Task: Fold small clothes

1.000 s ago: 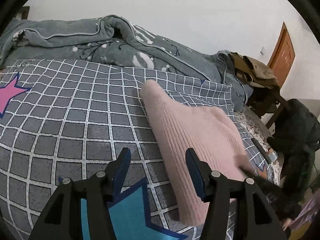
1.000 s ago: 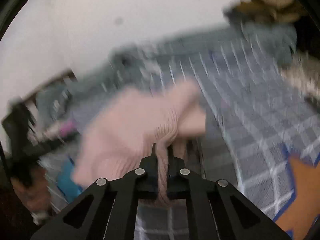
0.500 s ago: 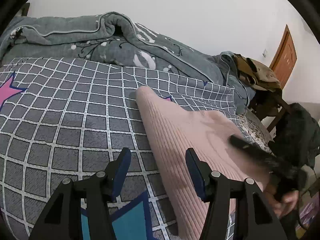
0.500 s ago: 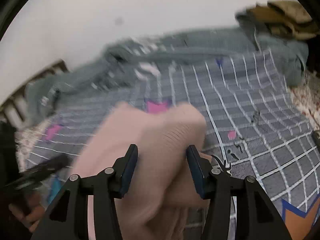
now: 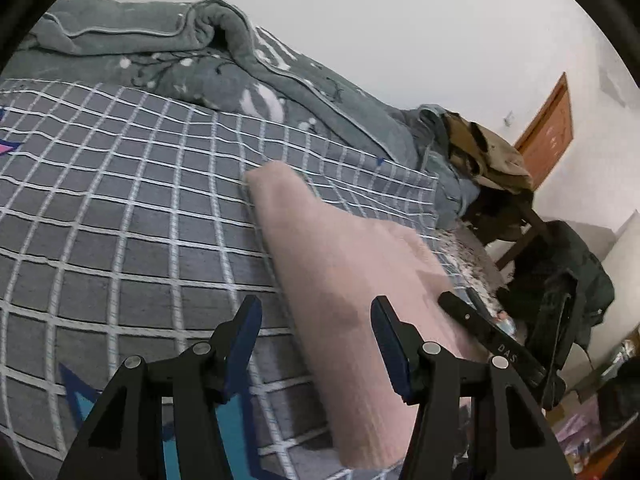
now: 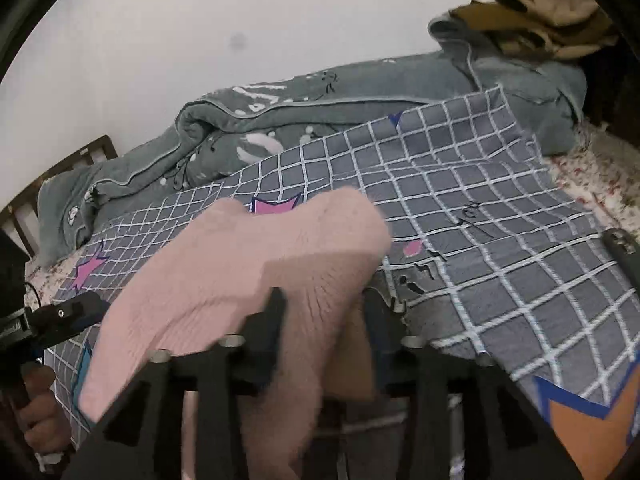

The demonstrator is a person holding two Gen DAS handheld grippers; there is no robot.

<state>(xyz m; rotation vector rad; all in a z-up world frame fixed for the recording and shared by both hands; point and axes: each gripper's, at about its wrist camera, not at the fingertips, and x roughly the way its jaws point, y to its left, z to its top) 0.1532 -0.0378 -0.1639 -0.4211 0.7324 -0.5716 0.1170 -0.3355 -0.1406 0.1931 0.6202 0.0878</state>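
A pink ribbed knit garment [image 5: 340, 248] lies folded on the grey checked bedsheet [image 5: 120, 200]. My left gripper [image 5: 316, 304] hovers open over its near left edge, the pads touching nothing. In the right wrist view the same garment [image 6: 248, 272] bulges up between the spread jaws of my right gripper [image 6: 324, 296], which is open and does not press on it. A finger of the right gripper [image 5: 480, 328] shows at the garment's right side in the left wrist view. The left gripper [image 6: 68, 312] and the hand [image 6: 36, 400] holding it show at the far left of the right wrist view.
A rolled grey blanket [image 5: 180, 48] lines the far side of the bed by the white wall. Tan clothes [image 5: 488, 152] are piled at the bed's end. A dark jacket [image 5: 576, 280] hangs over a chair beyond, near a brown door [image 5: 548, 128].
My right gripper went from shut on the pink garment to open and let it drop onto the bed. The left gripper stayed open, and its view tilted slightly.
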